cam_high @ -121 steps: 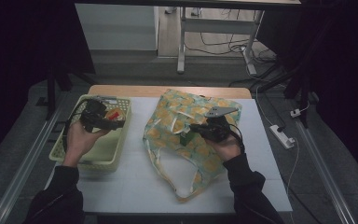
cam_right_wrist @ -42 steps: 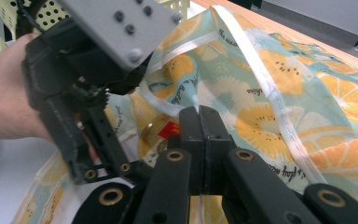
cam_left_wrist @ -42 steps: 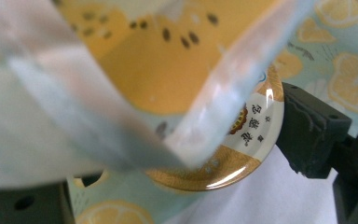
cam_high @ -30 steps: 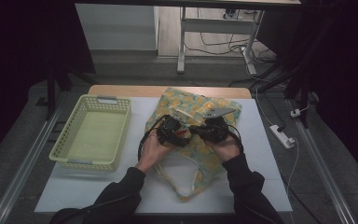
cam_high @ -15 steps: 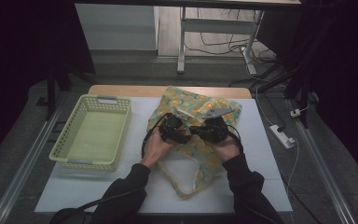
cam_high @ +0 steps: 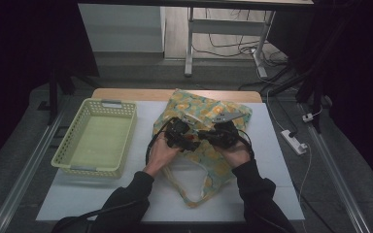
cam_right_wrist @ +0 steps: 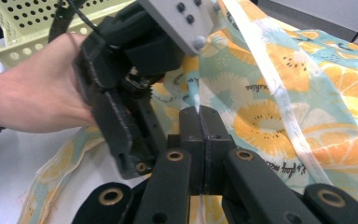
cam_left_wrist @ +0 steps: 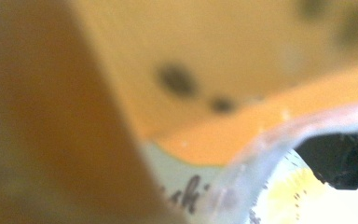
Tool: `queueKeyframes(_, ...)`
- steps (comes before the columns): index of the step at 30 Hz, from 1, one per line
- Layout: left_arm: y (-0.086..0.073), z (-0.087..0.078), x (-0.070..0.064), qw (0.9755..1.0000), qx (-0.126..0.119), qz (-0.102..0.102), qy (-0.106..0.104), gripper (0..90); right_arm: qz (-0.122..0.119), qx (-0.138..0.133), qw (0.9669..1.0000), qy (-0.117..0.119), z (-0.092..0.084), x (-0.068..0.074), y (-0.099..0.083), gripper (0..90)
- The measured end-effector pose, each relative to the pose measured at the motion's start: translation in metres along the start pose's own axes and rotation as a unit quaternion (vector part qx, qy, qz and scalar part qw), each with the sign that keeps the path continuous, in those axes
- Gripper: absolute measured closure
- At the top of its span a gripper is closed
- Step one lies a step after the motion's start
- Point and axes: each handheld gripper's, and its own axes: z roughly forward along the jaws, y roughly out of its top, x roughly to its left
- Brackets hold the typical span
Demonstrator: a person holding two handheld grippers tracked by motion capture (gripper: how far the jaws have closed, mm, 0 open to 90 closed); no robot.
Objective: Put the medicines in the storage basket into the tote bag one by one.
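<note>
A cloth bag [cam_high: 196, 104] printed with orange slices lies flat on the white table, handles toward me. My right gripper [cam_high: 210, 137] is shut on a fold of the bag's cloth [cam_right_wrist: 199, 112], its black jaws pressed together on it. My left gripper [cam_high: 187, 141] sits right beside it, to its left, nosed into the same fabric. Its jaws have just been opening. The left gripper view is a blur of orange cloth [cam_left_wrist: 214, 46] close to the lens, so I cannot see what lies between those jaws. The right gripper view shows the left gripper's body [cam_right_wrist: 126, 93] and the hand holding it.
A pale yellow-green perforated basket [cam_high: 94, 167] stands on the table left of the bag, with nothing in it. A white power strip [cam_high: 294, 141] lies on the floor off the table's right edge. Bare white tabletop lies in front of the bag.
The left gripper has come from above the basket over to the bag beside the right gripper. Over the last second both hands have barely moved.
</note>
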Motion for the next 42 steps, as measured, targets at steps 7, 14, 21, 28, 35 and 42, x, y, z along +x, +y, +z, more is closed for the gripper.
queueKeyframes(7,-0.005,-0.012,-0.006,0.9993,-0.005,0.005,-0.037,2.7,-0.001,-0.002,1.0000,0.001,-0.001,0.000,0.000,89.6)
queueKeyframes(14,-0.014,-0.026,-0.007,0.9974,-0.018,0.006,-0.069,0.0,-0.002,-0.002,1.0000,0.003,-0.001,0.001,0.001,89.6)
queueKeyframes(21,-0.024,-0.037,0.000,0.9946,-0.026,0.009,-0.100,0.3,-0.003,-0.002,1.0000,0.004,-0.001,0.002,0.001,89.6)
queueKeyframes(28,-0.032,-0.047,0.002,0.9938,-0.040,0.011,-0.103,0.1,-0.003,-0.002,1.0000,0.004,-0.001,0.002,0.001,89.6)
queueKeyframes(35,-0.043,-0.046,0.002,0.9945,-0.034,0.014,-0.098,0.0,-0.004,-0.001,1.0000,0.005,-0.001,0.003,0.001,89.6)
queueKeyframes(42,-0.046,-0.038,0.005,0.9955,-0.025,0.025,-0.087,0.0,-0.005,0.001,1.0000,0.005,0.000,0.004,0.001,89.6)
